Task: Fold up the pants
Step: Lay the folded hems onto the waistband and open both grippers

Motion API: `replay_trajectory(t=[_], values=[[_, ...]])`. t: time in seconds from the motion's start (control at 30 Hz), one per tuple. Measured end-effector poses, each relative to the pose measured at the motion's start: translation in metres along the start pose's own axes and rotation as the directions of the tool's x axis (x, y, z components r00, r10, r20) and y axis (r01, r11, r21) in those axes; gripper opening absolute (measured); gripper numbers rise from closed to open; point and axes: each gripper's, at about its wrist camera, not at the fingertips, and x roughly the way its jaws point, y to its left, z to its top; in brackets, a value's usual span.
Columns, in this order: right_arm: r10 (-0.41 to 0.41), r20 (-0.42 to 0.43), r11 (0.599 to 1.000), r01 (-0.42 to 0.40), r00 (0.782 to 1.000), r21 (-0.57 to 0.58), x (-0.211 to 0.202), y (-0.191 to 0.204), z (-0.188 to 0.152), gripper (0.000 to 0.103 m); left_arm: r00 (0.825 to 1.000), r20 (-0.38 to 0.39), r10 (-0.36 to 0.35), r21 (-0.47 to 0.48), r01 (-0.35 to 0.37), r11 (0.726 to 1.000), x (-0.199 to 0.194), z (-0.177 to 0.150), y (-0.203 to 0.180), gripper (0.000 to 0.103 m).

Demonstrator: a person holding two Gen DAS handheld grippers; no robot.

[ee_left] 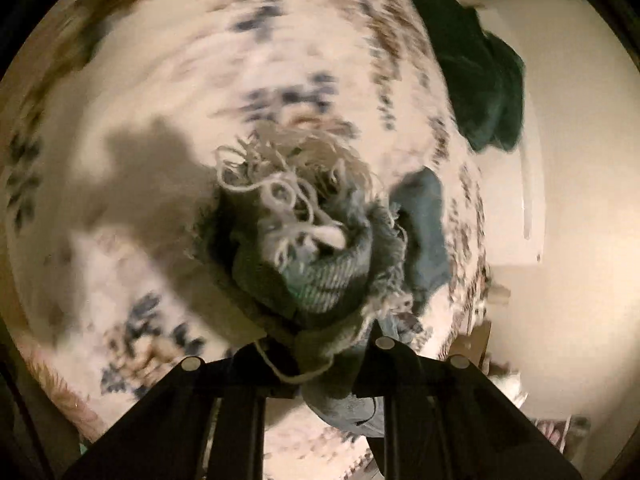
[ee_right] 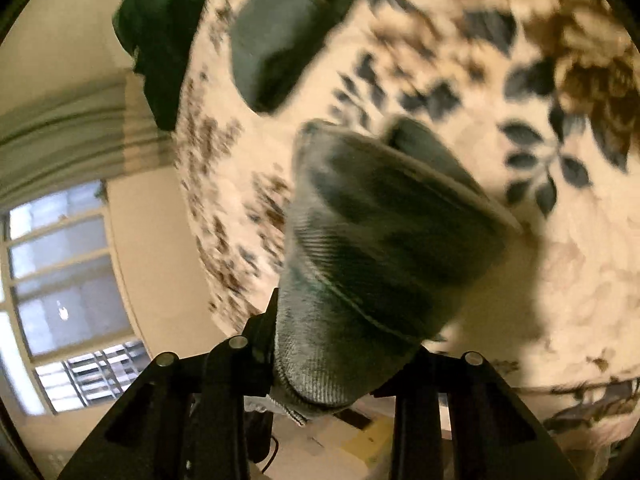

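Left claw (ee_left: 320, 344) clamps frayed jeans (ee_left: 316, 256) hem; right claw (ee_right: 336, 364) clamps denim; no readable labels.

Motion blur smears the floral bedspread (ee_left: 132, 92) across the whole left wrist view, so its pattern reads only as streaks. The pants (ee_left: 316, 264) bunch right up against the lens, hiding where the left gripper (ee_left: 320, 352) meets the cloth. A dark green garment (ee_left: 476, 68) at the bed's edge is too blurred to identify. In the right wrist view, denim covers the right gripper (ee_right: 332, 376), so its jaws are hidden; a folded grey piece (ee_right: 280, 36) runs off the top edge.
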Motion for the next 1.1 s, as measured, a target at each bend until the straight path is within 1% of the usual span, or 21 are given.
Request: replay_trajectory(t=[0.07, 0.13, 0.23, 0.3, 0.33, 0.4, 0.43, 0.47, 0.53, 0.57, 0.6, 0.63, 0.67, 0.7, 0.73, 0.8, 0.83, 0.9, 0.97, 1.03, 1.1], values=[[0.015, 0.057, 1.0, -0.015, 0.998, 0.005, -0.023, 0.018, 0.004, 0.034, 0.999, -0.037, -0.034, 0.029, 0.035, 0.999, 0.016, 0.026, -0.039, 0.013], [0.038, 0.126, 0.999, -0.039, 0.991, 0.005, -0.043, 0.042, 0.016, 0.034, 0.994, -0.076, -0.075, 0.06, 0.08, 0.995, 0.029, 0.042, -0.076, 0.013], [0.088, 0.225, 0.996, -0.093, 0.97, 0.012, -0.075, 0.082, 0.046, 0.034, 0.982, -0.127, -0.139, 0.12, 0.154, 0.981, 0.056, 0.068, -0.144, 0.013], [0.128, 0.289, 0.991, -0.129, 0.949, -0.016, -0.093, 0.116, 0.077, 0.034, 0.974, -0.146, -0.171, 0.178, 0.196, 0.964, 0.073, 0.084, -0.193, 0.013], [0.134, 0.31, 0.991, -0.131, 0.941, -0.032, -0.095, 0.135, 0.088, 0.034, 0.969, -0.154, -0.191, 0.205, 0.22, 0.954, 0.082, 0.09, -0.215, 0.013], [0.164, 0.356, 0.986, -0.148, 0.92, -0.073, -0.102, 0.166, 0.125, 0.034, 0.962, -0.154, -0.226, 0.264, 0.261, 0.929, 0.103, 0.106, -0.262, 0.013], [0.172, 0.378, 0.984, -0.143, 0.91, -0.102, -0.104, 0.181, 0.146, 0.034, 0.956, -0.161, -0.245, 0.274, 0.282, 0.92, 0.114, 0.113, -0.277, 0.013], [0.177, 0.393, 0.983, -0.142, 0.902, -0.116, -0.104, 0.189, 0.158, 0.034, 0.952, -0.168, -0.256, 0.288, 0.296, 0.911, 0.132, 0.123, -0.292, 0.013], [0.192, 0.41, 0.979, -0.145, 0.892, -0.143, -0.101, 0.196, 0.195, 0.034, 0.944, -0.186, -0.273, 0.286, 0.318, 0.904, 0.166, 0.137, -0.307, 0.013], [0.184, 0.418, 0.98, -0.136, 0.89, -0.143, -0.093, 0.194, 0.216, 0.034, 0.941, -0.2, -0.274, 0.29, 0.324, 0.901, 0.188, 0.145, -0.31, 0.013], [0.179, 0.417, 0.981, -0.132, 0.891, -0.139, -0.084, 0.189, 0.232, 0.034, 0.943, -0.206, -0.26, 0.304, 0.314, 0.899, 0.209, 0.15, -0.309, 0.013], [0.163, 0.407, 0.985, -0.12, 0.899, -0.127, -0.069, 0.176, 0.251, 0.034, 0.947, -0.207, -0.247, 0.316, 0.304, 0.899, 0.226, 0.154, -0.303, 0.013], [0.137, 0.411, 0.989, -0.102, 0.901, -0.108, -0.058, 0.164, 0.265, 0.034, 0.942, -0.239, -0.235, 0.321, 0.305, 0.897, 0.253, 0.157, -0.29, 0.013], [0.109, 0.407, 0.994, -0.087, 0.907, -0.071, -0.043, 0.137, 0.277, 0.034, 0.952, -0.25, -0.176, 0.337, 0.256, 0.906, 0.273, 0.157, -0.276, 0.014], [0.079, 0.386, 0.997, -0.077, 0.919, -0.02, -0.027, 0.106, 0.287, 0.034, 0.955, -0.275, -0.108, 0.333, 0.2, 0.921, 0.301, 0.156, -0.252, 0.014], [0.028, 0.367, 0.996, -0.056, 0.93, 0.066, -0.005, 0.057, 0.297, 0.034, 0.949, -0.313, -0.025, 0.327, 0.132, 0.936, 0.33, 0.15, -0.218, 0.014], [0.014, 0.352, 0.992, -0.057, 0.936, 0.11, 0.006, 0.035, 0.301, 0.034, 0.947, -0.321, -0.001, 0.322, 0.11, 0.94, 0.339, 0.146, -0.2, 0.014], [0.02, 0.354, 0.988, -0.073, 0.935, 0.137, 0.013, 0.013, 0.302, 0.034, 0.946, -0.324, -0.011, 0.315, 0.119, 0.942, 0.343, 0.139, -0.174, 0.014], [0.033, 0.351, 0.989, -0.081, 0.936, 0.122, 0.015, 0.007, 0.301, 0.033, 0.945, -0.324, -0.04, 0.308, 0.146, 0.94, 0.339, 0.135, -0.163, 0.014], [0.035, 0.344, 0.99, -0.079, 0.938, 0.115, 0.015, 0.006, 0.303, 0.033, 0.944, -0.324, -0.06, 0.286, 0.158, 0.945, 0.334, 0.133, -0.159, 0.014], [0.021, 0.332, 0.993, -0.059, 0.943, 0.105, 0.014, 0.01, 0.306, 0.033, 0.946, -0.32, -0.059, 0.283, 0.155, 0.947, 0.328, 0.13, -0.158, 0.014]])
